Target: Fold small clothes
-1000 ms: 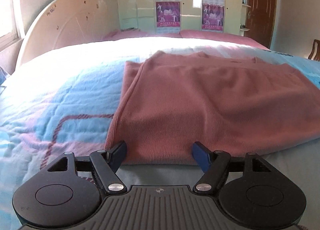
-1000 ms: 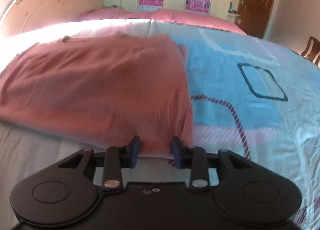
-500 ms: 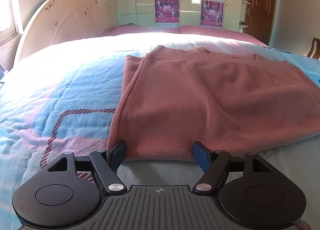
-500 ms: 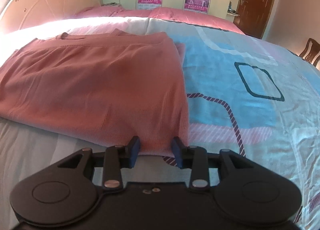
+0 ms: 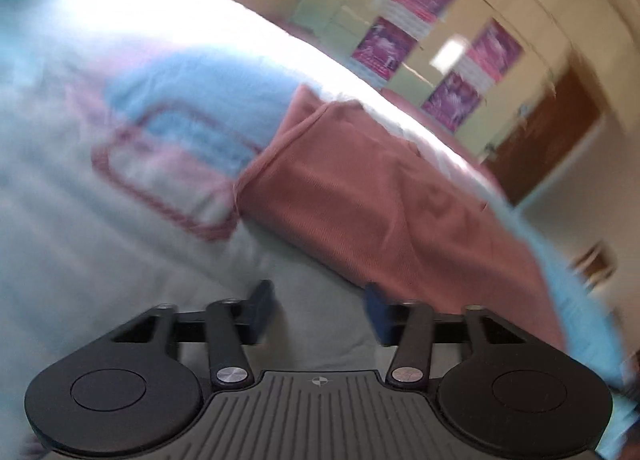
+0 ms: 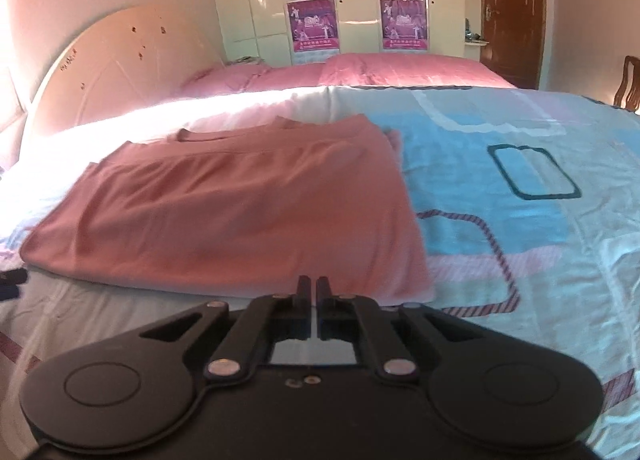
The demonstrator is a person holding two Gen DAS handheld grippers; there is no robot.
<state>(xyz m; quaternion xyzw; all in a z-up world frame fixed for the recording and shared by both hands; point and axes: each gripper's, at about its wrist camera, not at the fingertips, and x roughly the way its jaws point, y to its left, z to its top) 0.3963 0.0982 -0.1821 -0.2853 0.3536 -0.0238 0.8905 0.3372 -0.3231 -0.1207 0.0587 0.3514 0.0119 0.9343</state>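
A folded pink garment (image 6: 240,212) lies flat on a bed's patterned bedspread (image 6: 520,220), toward its near edge. The left gripper (image 5: 318,302), jaws spread wide and empty, hovers tilted just short of the cloth; the right gripper (image 6: 313,290), fingers nearly touching, holds nothing beside the garment's near hem.

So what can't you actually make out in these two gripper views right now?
- Left wrist view: motion blur smears the bedspread pattern and the wardrobe posters.
- Right wrist view: the right gripper body hides the pink top's near hem, so contact is unclear.
- Right wrist view: poster text is too small to read.
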